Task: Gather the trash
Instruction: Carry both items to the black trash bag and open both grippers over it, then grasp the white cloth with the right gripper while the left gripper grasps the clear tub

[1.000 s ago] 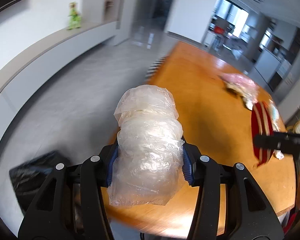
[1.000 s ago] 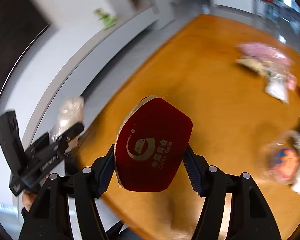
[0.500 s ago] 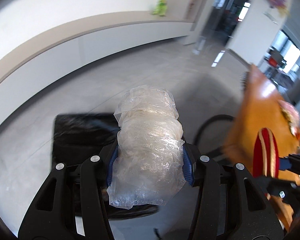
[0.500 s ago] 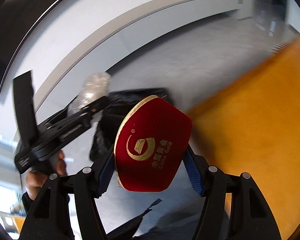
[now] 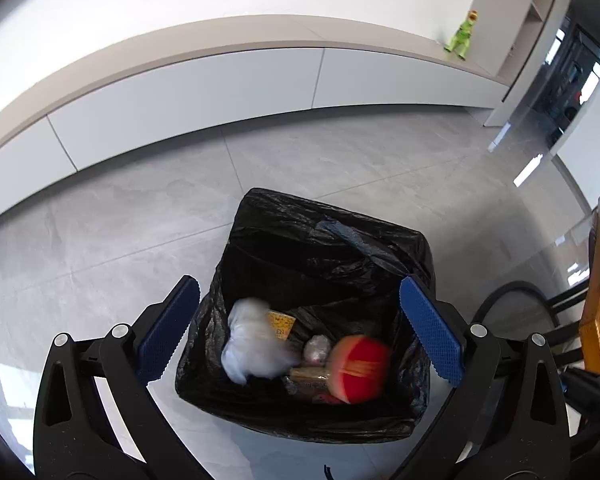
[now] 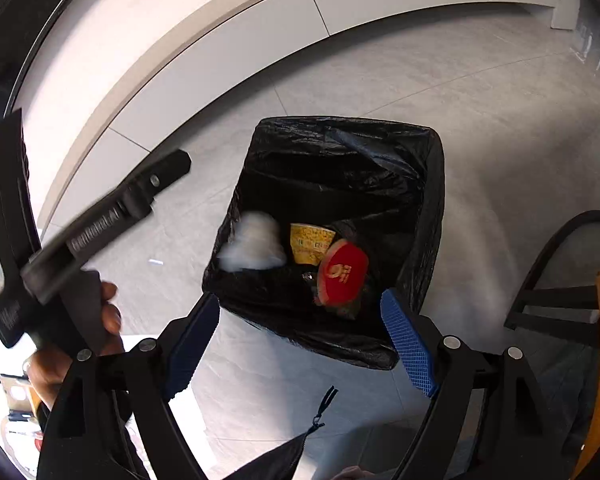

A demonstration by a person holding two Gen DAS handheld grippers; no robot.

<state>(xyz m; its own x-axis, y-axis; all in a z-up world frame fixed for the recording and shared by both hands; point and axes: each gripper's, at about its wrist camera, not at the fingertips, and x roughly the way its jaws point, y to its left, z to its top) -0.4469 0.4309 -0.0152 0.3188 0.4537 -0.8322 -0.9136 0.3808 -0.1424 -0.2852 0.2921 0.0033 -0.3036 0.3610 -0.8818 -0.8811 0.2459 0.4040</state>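
The clear plastic bundle [image 5: 256,344] and red packet [image 5: 358,368] are inside the black-lined bin [image 5: 380,248], blurred, beside a yellow cup [image 6: 311,242]. Judged risk: little, unless either catches the slack liner. My left gripper [image 5: 300,330] and right gripper [image 6: 300,338] stand spread and empty above the bin's near rim.
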